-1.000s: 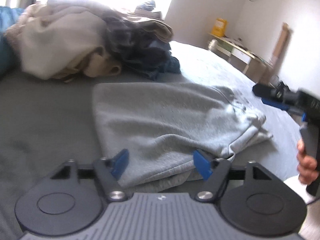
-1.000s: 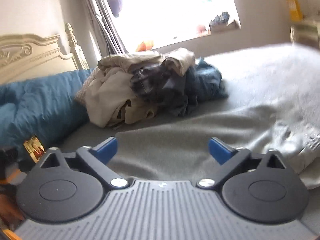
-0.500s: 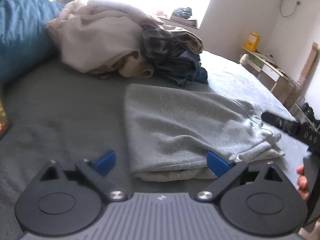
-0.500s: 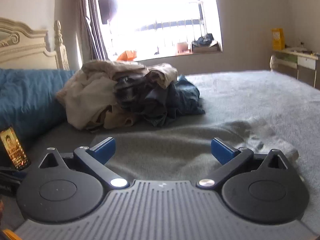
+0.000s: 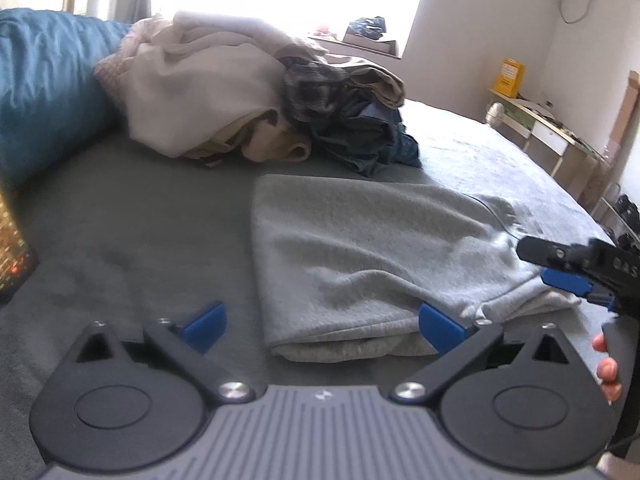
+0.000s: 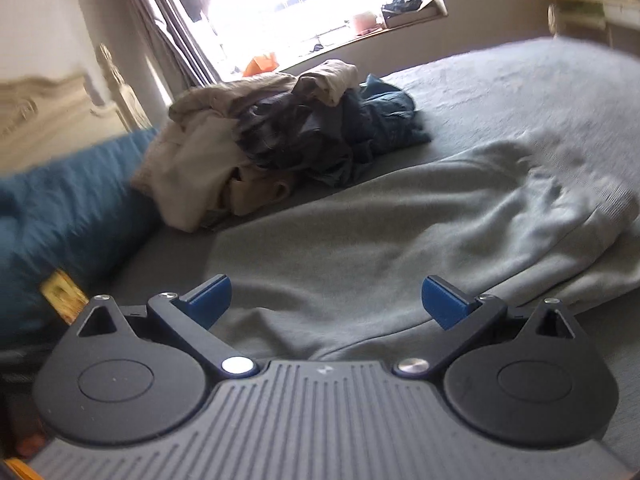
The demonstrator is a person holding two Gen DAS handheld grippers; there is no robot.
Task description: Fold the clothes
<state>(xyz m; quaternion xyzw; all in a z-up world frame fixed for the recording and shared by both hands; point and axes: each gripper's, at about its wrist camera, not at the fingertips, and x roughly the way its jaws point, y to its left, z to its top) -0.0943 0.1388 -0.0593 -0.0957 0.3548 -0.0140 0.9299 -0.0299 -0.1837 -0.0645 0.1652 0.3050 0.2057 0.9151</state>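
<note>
Both grippers hover wide over the folded grey garment on the bed.

The left gripper [image 5: 322,326] tilts down at the grey garment [image 5: 372,256], its jaws opening the last bit, nothing pinched; the garment's near folded edge lies between the pads. The right gripper [image 6: 326,302] stands spread and empty above it. The garment's long side runs left to right on the grey bedspread [image 5: 120,232], near the clothes pile [image 5: 248,92]. No writing reads clearly.
</note>
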